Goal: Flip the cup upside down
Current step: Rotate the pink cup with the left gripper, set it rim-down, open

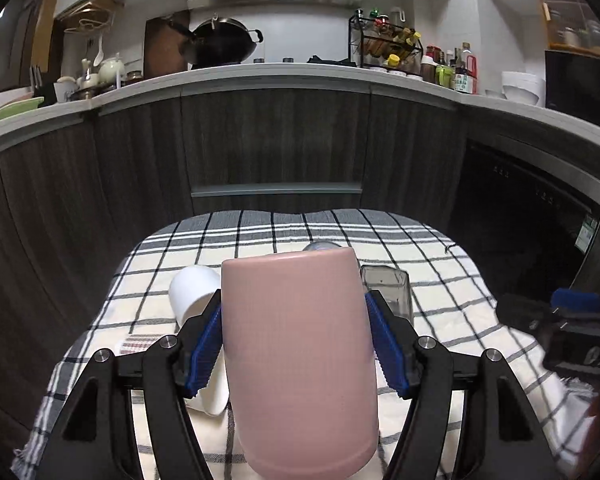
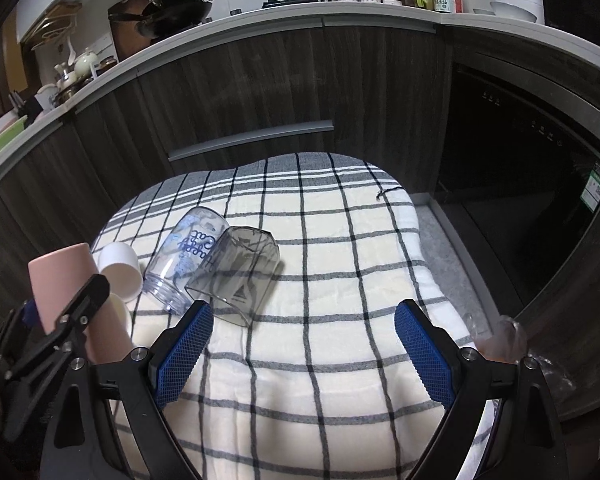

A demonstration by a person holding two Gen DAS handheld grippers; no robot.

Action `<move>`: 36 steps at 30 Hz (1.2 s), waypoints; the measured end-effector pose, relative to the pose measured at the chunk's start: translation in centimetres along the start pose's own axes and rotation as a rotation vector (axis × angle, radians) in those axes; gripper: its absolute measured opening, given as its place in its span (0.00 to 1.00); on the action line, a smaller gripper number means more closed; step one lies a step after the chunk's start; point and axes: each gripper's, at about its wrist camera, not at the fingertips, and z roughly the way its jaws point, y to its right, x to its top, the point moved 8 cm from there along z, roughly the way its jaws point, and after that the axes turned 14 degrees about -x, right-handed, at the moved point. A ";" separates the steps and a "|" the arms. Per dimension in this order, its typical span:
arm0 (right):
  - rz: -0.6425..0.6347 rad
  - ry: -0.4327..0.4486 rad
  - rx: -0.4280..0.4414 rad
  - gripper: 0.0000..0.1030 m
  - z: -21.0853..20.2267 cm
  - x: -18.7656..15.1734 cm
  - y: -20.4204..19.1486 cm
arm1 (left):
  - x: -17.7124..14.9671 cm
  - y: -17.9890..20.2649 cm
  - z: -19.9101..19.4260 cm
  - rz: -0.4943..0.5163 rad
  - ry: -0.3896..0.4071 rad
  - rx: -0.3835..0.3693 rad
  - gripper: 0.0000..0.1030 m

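Note:
My left gripper (image 1: 294, 340) is shut on a pink cup (image 1: 300, 356), its closed base pointing up and away, over the checked cloth (image 1: 260, 240). In the right wrist view the pink cup (image 2: 62, 276) and the left gripper (image 2: 66, 316) show at the far left. My right gripper (image 2: 304, 348) is open and empty above the cloth (image 2: 320, 280). A white cup (image 2: 120, 268) lies on its side beside the pink one; it also shows in the left wrist view (image 1: 190, 292).
A clear printed glass (image 2: 188, 256) and a smoky grey tumbler (image 2: 236, 276) lie on their sides mid-cloth. Dark wood cabinets (image 2: 260, 80) stand behind, a dark appliance (image 2: 520, 160) to the right. The right gripper's body (image 1: 572, 332) shows at the left view's right edge.

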 end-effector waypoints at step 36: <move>-0.042 -0.012 -0.004 0.89 -1.1 -1.4 -0.5 | -6.0 1.3 -2.0 -0.046 -0.149 -0.007 0.71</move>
